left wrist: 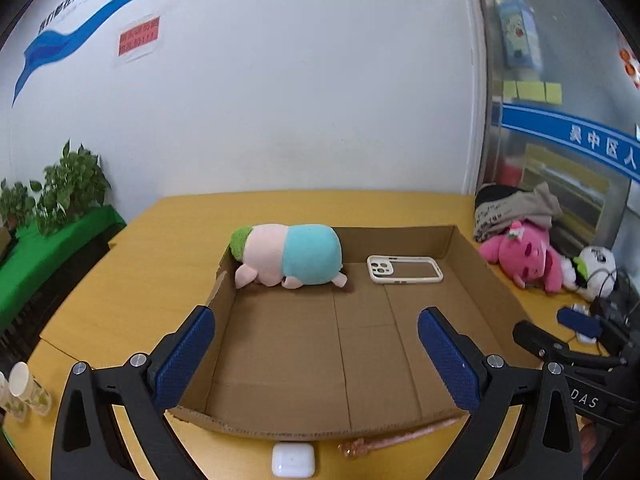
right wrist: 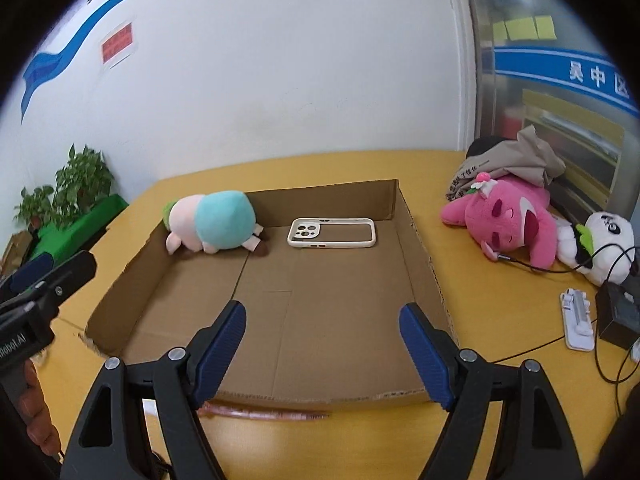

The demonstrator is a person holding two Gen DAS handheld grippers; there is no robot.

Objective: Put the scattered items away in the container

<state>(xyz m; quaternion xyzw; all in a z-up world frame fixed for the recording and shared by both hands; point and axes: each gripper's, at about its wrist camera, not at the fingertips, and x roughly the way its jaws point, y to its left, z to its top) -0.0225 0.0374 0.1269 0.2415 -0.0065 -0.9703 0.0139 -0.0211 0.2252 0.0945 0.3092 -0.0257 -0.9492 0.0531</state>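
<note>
Left gripper (left wrist: 316,354) spread wide, blue pads holding nothing, hovering over the near end of the cardboard box (left wrist: 472,264) on the yellow table (left wrist: 168,248). Right gripper (right wrist: 322,346) likewise parted and empty, over the same near end. Inside the box at the far left corner: a plush pig (left wrist: 290,256) in teal and pink, lying on its side; to its right, apart from it, a white phone case (left wrist: 405,269) flat on the floor. Outside, just beyond the near wall: a white earbud case (left wrist: 293,459) and a pink stick-like item (left wrist: 400,436). Readable writing: "DAS" on the right gripper's body at the right edge of the left view; blue Chinese lettering on the far-right banner (right wrist: 560,72).
</note>
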